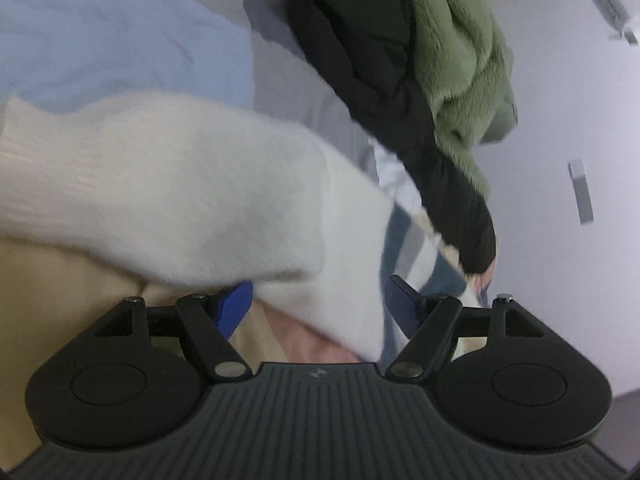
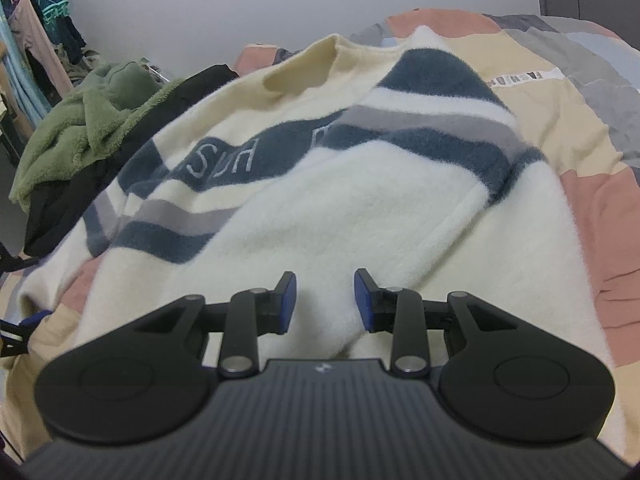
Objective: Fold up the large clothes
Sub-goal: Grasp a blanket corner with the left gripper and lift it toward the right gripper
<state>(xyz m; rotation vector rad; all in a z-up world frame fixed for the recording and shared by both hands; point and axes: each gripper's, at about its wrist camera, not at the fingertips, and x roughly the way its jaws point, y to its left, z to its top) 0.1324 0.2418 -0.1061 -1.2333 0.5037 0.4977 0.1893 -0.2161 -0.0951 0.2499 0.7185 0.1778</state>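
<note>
Lying between the right hand-held gripper (image 2: 325, 300) fingers, sweater (image 2: 320, 208) hem.

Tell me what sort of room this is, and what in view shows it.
Most likely a bedroom at home. A striped sweater lies spread on a bed with a patchwork quilt, and clothes on hangers hang at the far left.

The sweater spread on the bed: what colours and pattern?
The sweater is fluffy cream-white with dark blue and grey diagonal bands; clearest in the right wrist view.
</note>
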